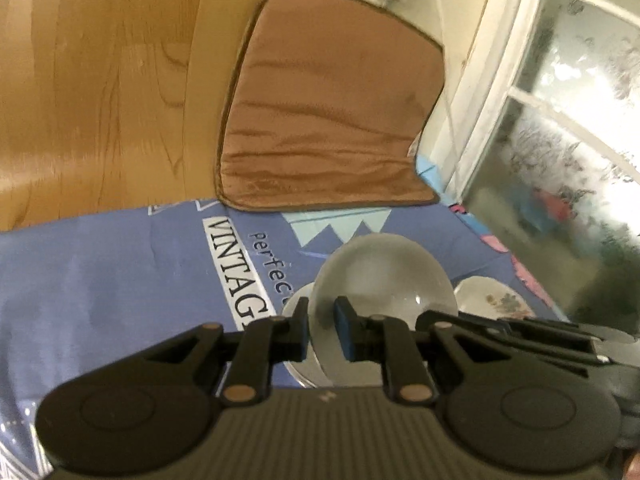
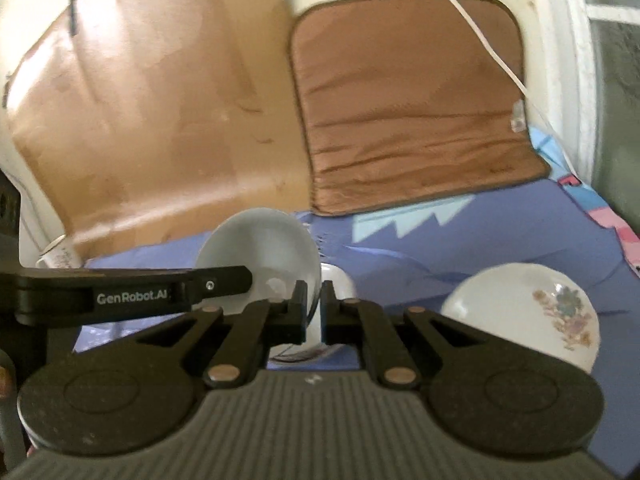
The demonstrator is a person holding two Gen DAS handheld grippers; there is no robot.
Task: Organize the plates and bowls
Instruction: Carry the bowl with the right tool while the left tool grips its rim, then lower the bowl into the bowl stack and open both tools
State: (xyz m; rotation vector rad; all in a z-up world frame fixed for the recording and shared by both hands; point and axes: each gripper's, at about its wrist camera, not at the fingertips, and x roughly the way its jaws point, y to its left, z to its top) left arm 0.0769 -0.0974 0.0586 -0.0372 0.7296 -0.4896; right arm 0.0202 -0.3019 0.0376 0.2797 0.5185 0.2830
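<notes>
Left tool point(image 1: 322, 330) clamped on rim of white bowl point(image 1: 380, 280), lifted tilted over blue printed cloth point(image 1: 120, 280). Right tool point(image 2: 314, 312) clamped on same bowl's opposite rim. Floral plate point(image 2: 532, 312) just right, on cloth.

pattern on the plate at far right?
White plate with a floral motif, teal and pinkish-brown flowers near its rim. Clearest in the right wrist view.

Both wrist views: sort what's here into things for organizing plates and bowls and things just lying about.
For the job: glass bowl, flowered dish.
Lying about: brown mat, white cable, printed blue cloth.
</notes>
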